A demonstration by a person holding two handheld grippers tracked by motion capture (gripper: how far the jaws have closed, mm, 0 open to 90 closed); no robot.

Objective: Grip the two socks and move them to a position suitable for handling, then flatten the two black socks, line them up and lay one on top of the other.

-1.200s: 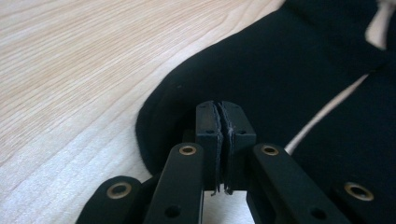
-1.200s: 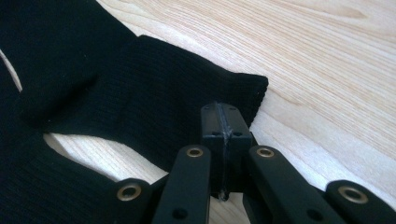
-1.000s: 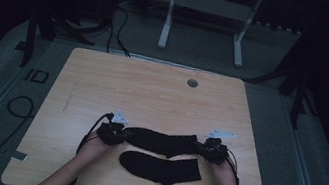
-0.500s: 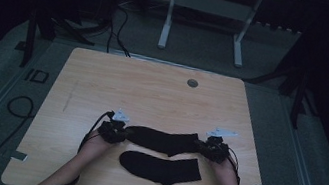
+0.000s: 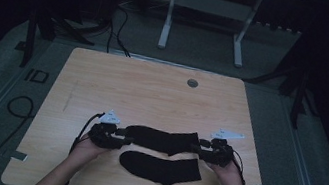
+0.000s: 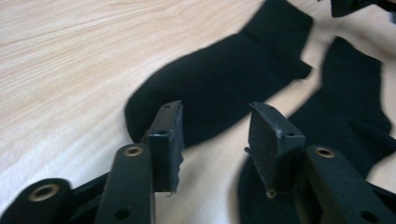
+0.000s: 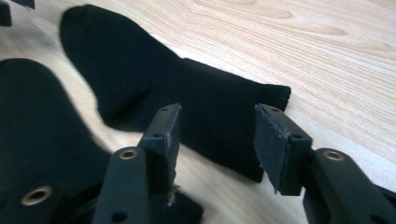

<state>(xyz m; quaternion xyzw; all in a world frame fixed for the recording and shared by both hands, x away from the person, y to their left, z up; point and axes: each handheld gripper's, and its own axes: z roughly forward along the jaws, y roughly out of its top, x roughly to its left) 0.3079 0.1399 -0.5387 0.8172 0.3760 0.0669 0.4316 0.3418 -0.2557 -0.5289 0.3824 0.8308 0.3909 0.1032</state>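
Note:
Two black socks lie side by side on the wooden table [image 5: 119, 80]. The far sock [image 5: 162, 139] stretches left to right, and the near sock [image 5: 162, 167] lies just in front of it. My left gripper [image 5: 122, 139] is open at the far sock's toe end, and that toe [image 6: 229, 79] lies ahead of the left gripper [image 6: 215, 116], with the near sock [image 6: 345, 116] to its right. My right gripper [image 5: 200, 150] is open at the cuff end. The right gripper [image 7: 217, 119] has the far sock's cuff [image 7: 224, 116] between its open jaws, and the near sock [image 7: 32, 121] is at the left.
A round grommet hole [image 5: 192, 83] sits near the table's far edge. Tape tabs [image 5: 15, 154] mark the near corners. Cables [image 5: 18, 103] lie on the floor at the left, and a white desk frame [image 5: 167, 17] stands behind the table.
Both grippers have shifted slightly outward along the far sock's ends. The socks lie where they were.

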